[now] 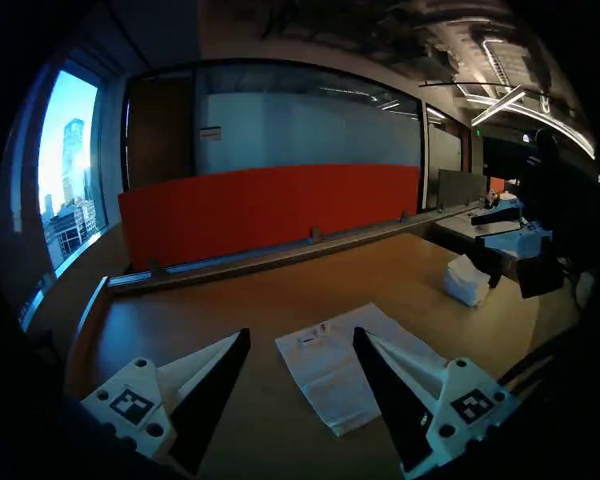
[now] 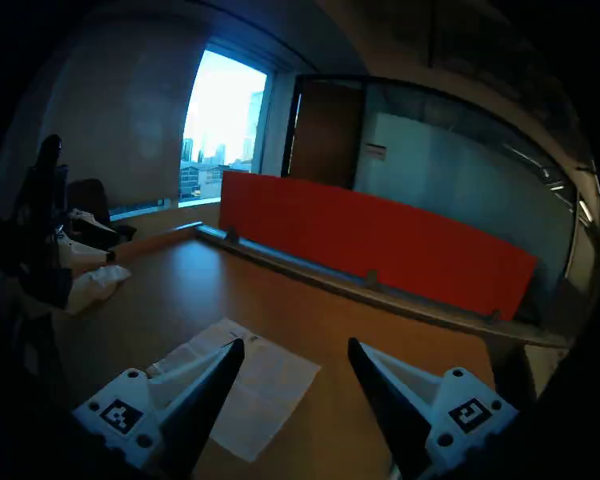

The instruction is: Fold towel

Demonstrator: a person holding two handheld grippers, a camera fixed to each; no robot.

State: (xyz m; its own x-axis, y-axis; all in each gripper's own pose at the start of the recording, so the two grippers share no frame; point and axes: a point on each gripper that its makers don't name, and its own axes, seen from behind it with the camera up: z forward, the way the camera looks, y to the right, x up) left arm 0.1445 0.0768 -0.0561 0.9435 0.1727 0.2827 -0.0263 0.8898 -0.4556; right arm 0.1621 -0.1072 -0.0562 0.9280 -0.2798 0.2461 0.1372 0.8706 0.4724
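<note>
**Both Claws Open Above a Flat Towel**

In the left gripper view, the left claw (image 1: 300,332) stood wide open with nothing between its fingers. The white towel (image 1: 328,372) lay flat on the wooden surface (image 1: 244,296) just ahead of it, an oblong shape with a small tag near its far end. The towel sat mostly in the gap between the two fingers, and the finger on the picture's right covered part of its near edge. Whether that finger touched the cloth could not be told.

In the right gripper view, the right claw (image 2: 296,342) was likewise spread wide and held nothing. There the same towel lay low and to the picture's left, partly behind that side's finger.

Farther off in the left gripper view, a crumpled white cloth (image 1: 466,280) rested on the surface, well apart from the towel. A red partition (image 1: 260,208) ran along the surface's far edge, and a window (image 1: 68,176) showed bright daylight and tall buildings.
</note>
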